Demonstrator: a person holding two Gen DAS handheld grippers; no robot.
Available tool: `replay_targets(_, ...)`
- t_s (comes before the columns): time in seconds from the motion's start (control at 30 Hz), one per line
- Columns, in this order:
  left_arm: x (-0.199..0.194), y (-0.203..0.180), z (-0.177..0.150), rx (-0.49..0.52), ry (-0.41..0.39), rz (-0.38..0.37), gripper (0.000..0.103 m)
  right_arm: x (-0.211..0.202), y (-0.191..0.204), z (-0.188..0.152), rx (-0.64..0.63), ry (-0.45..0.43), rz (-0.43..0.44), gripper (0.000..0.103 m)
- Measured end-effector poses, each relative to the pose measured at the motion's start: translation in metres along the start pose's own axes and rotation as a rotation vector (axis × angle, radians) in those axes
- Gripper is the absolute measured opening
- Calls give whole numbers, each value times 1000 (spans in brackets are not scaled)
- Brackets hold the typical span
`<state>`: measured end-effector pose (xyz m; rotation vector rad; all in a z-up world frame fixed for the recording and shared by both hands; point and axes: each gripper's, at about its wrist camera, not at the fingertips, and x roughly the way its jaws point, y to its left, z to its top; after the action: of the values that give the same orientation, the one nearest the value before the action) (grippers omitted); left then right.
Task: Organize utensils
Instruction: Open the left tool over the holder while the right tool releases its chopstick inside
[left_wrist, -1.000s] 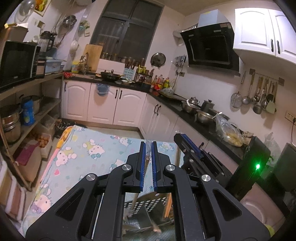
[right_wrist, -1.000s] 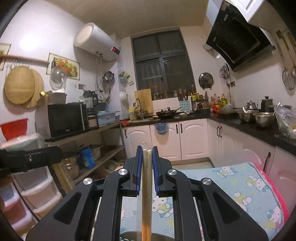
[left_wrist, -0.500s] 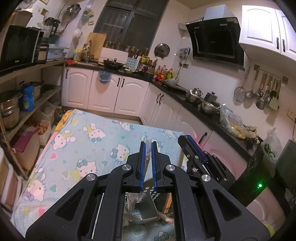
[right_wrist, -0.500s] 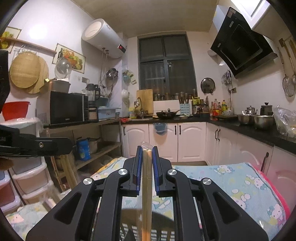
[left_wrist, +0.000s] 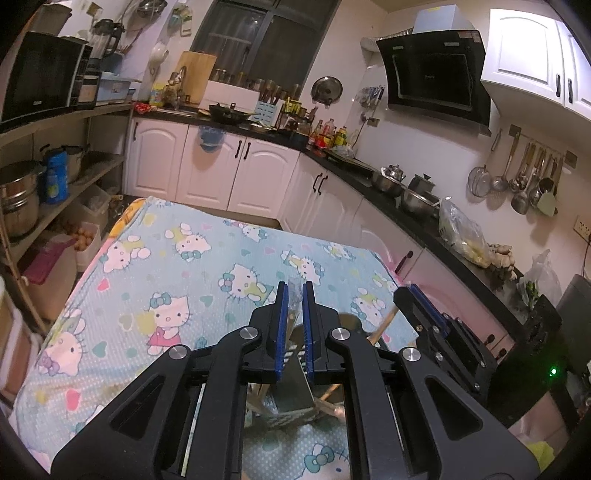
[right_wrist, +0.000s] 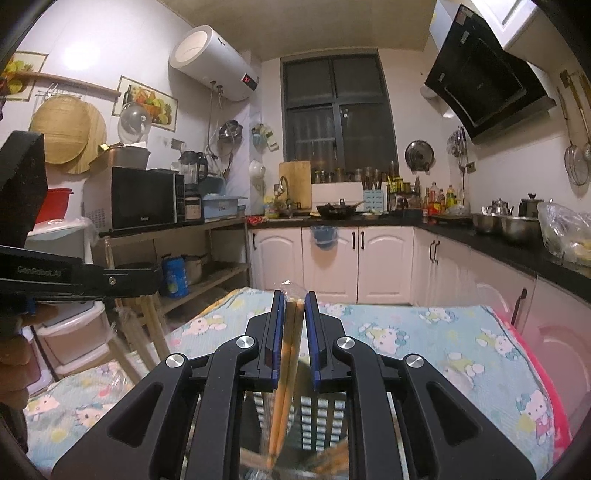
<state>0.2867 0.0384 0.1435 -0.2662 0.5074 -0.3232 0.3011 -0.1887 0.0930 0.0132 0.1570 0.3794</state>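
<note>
- Clamping a pair of pale wooden chopsticks (right_wrist: 291, 332) between its blue-padded fingers, the right gripper (right_wrist: 294, 299) holds them just above a slotted steel utensil holder (right_wrist: 317, 417) that stands on the table.
- The chopsticks sit side by side — long, straight, light tan — inside a thin clear plastic sleeve whose crinkled end pokes out past the fingertips; their lower ends run down into the mouth of the holder.
- The left gripper (left_wrist: 294, 291) has its jaws drawn together on a thin clear plastic wrapper (left_wrist: 294, 295), which looks glossy and creased; what is inside it cannot be made out.
- From the left wrist view, the same steel holder (left_wrist: 295, 391) shows below the left gripper, with wooden sticks (left_wrist: 382, 325) leaning in it, one rising toward the right gripper (left_wrist: 417, 295) just beside the holder.
- The holder rests on a light blue cartoon-cat tablecloth (left_wrist: 192, 273) that covers the table.
- Beyond the holder stand white kitchen cabinets (right_wrist: 332, 258) under a black countertop — pots and bottles crowd it.
- To the left of the holder, the left gripper's black body (right_wrist: 74, 277) shows, with part of a hand (right_wrist: 18, 354) behind it.
</note>
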Motion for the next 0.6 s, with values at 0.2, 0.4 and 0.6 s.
replay_targets(0.2, -3, 2, -6, -9, 10, 10, 2, -15, 4, -5, -21, 28, 1, 12)
replay_targets(0.4, -9, 4, -11, -22, 17, 13, 3, -27, 7, -11, -25, 68, 3, 16)
replay_targets(0.6, -16, 4, -15, -27, 20, 13, 11, -37, 9, -15, -24, 105, 9, 21)
